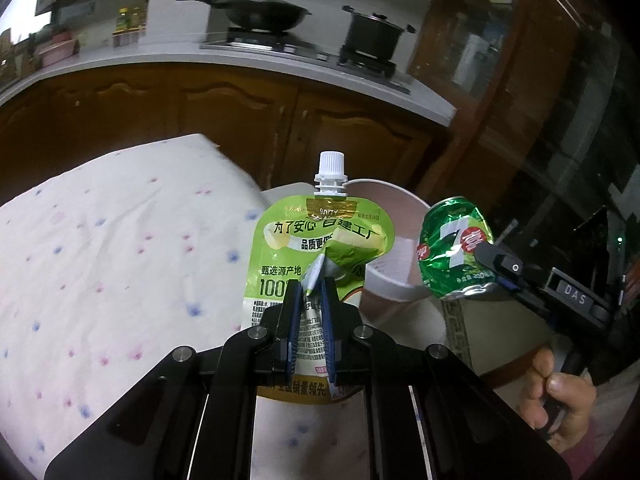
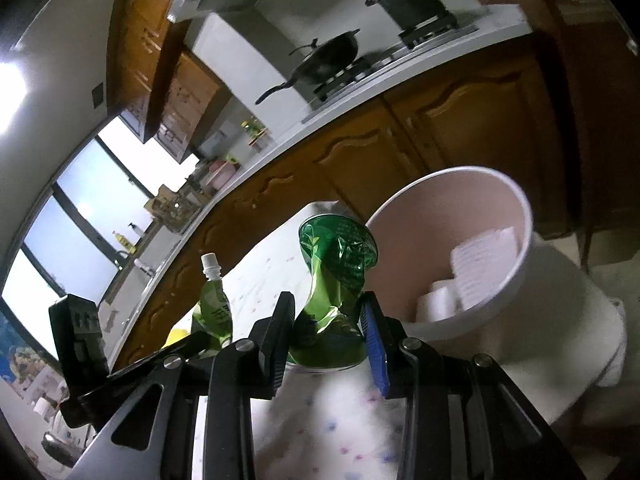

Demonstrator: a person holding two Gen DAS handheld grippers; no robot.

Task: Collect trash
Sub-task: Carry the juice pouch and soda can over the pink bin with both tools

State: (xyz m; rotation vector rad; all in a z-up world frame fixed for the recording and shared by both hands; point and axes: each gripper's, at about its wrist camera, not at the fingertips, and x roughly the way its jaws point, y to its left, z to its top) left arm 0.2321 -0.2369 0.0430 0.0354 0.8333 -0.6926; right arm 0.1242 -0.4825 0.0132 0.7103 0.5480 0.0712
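My left gripper [image 1: 311, 286] is shut on a green spouted drink pouch [image 1: 316, 240] with a white cap, held upright above the table's edge. To its right, my right gripper [image 1: 490, 270] is shut on a crushed green soda can [image 1: 452, 252], a hand behind it. In the right wrist view the crushed can [image 2: 336, 272] is pinched at its waist between the fingers of the right gripper [image 2: 328, 304]. The pouch [image 2: 214, 308] and the left gripper's body show at the left. A pale pink waste bin [image 2: 452, 196] with a white rim stands just beyond the can; white paper lies inside it.
A table under a white cloth with pink and blue dots [image 1: 100, 260] fills the left. The bin's rim [image 1: 394, 286] shows behind the pouch. Behind are wooden cabinets [image 1: 240, 120], a counter with a wok [image 1: 260, 10] and a pot [image 1: 372, 34], and a dark cabinet [image 1: 520, 80] at right.
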